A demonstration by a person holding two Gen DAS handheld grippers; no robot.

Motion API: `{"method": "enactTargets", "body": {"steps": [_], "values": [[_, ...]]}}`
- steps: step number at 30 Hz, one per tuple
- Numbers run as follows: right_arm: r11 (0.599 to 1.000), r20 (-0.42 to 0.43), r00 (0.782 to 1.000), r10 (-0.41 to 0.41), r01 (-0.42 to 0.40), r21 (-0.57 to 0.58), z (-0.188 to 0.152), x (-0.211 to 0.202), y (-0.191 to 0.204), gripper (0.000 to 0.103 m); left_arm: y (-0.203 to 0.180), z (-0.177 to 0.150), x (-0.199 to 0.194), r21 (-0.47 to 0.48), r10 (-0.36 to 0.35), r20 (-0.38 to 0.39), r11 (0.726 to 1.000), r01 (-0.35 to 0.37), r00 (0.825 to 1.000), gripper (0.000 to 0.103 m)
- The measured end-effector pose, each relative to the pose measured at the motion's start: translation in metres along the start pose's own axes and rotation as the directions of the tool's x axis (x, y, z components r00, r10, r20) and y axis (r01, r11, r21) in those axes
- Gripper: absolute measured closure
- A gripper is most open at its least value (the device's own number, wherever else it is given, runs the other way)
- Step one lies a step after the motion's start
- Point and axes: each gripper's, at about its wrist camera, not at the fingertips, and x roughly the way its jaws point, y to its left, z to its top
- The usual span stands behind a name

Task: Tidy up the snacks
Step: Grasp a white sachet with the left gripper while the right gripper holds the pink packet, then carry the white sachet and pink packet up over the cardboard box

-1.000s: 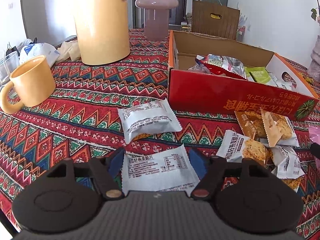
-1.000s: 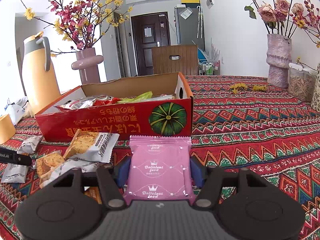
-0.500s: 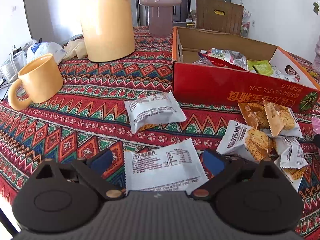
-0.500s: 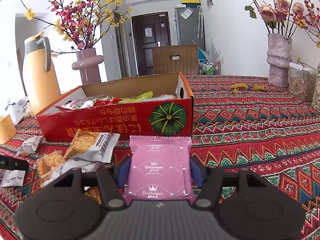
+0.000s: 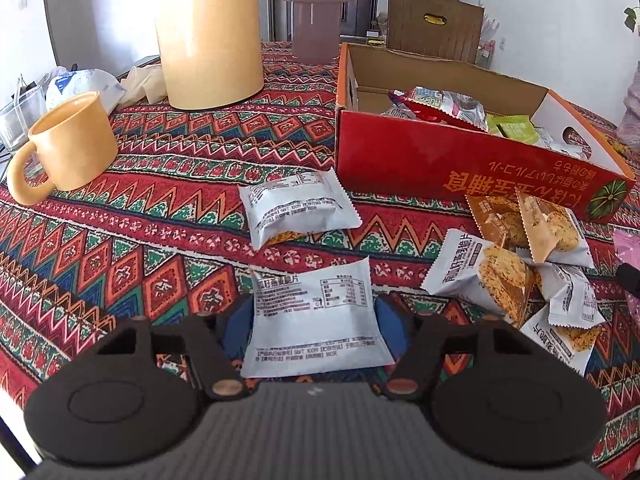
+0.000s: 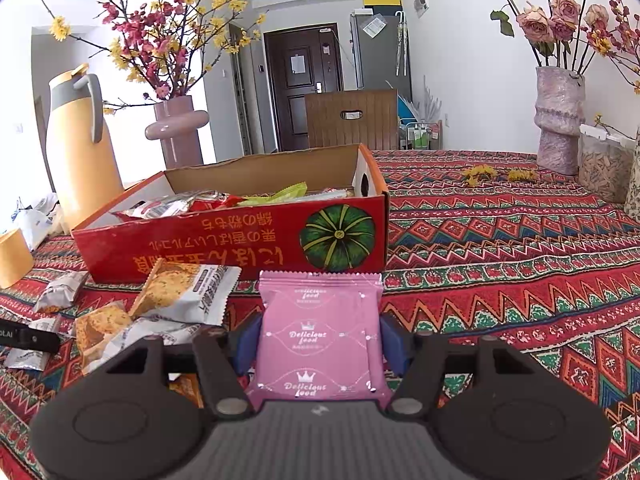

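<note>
The left gripper [image 5: 314, 316] hung low over the patterned counter [image 5: 160, 208], its fingers [image 5: 236, 324] closing in on a white snack packet [image 5: 316, 320] that lay flat between them; the blue pads sat right at the packet's two side edges, though whether they pressed it could not be told. Just beyond lay a second white packet [image 5: 298, 206], and to the right a loose heap of oat-crisp packets [image 5: 520, 264] rested against the near wall of the red cardboard box [image 5: 440, 168]. Inside that box, more wrapped snacks were already piled. Far left stood a yellow mug [image 5: 70, 144], with a tall yellow jug [image 5: 208, 32] behind it.

Over on the right, the right gripper [image 6: 320, 336] was clamped on a pink packet [image 6: 318, 332], fingers [image 6: 394, 340] pinching both its sides. The packet stood just in front of the box [image 6: 224, 240], near the corner with the green pumpkin picture.
</note>
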Motion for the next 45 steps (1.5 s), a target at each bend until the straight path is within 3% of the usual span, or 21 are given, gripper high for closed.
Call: {"method": "enactTargets", "body": {"steps": [10, 25, 45], "values": [[1.0, 0.007, 1.0, 0.005, -0.005, -0.001, 0.0, -0.002, 0.001, 0.042, 0.002, 0.0, -0.009, -0.001, -0.024, 0.026, 1.0, 0.024, 0.999, 0.044], [1.0, 0.047, 0.999, -0.003, 0.003, 0.01, 0.002, -0.014, -0.002, 0.042, -0.001, 0.008, -0.031, 0.005, -0.082, 0.116, 0.997, 0.082, 0.99, 0.045], [1.0, 0.178, 0.984, 0.022, -0.02, -0.015, 0.049, -0.021, 0.012, 0.042, -0.04, 0.059, -0.056, 0.067, -0.184, 0.273, 0.983, 0.172, 0.944, 0.044]]}}
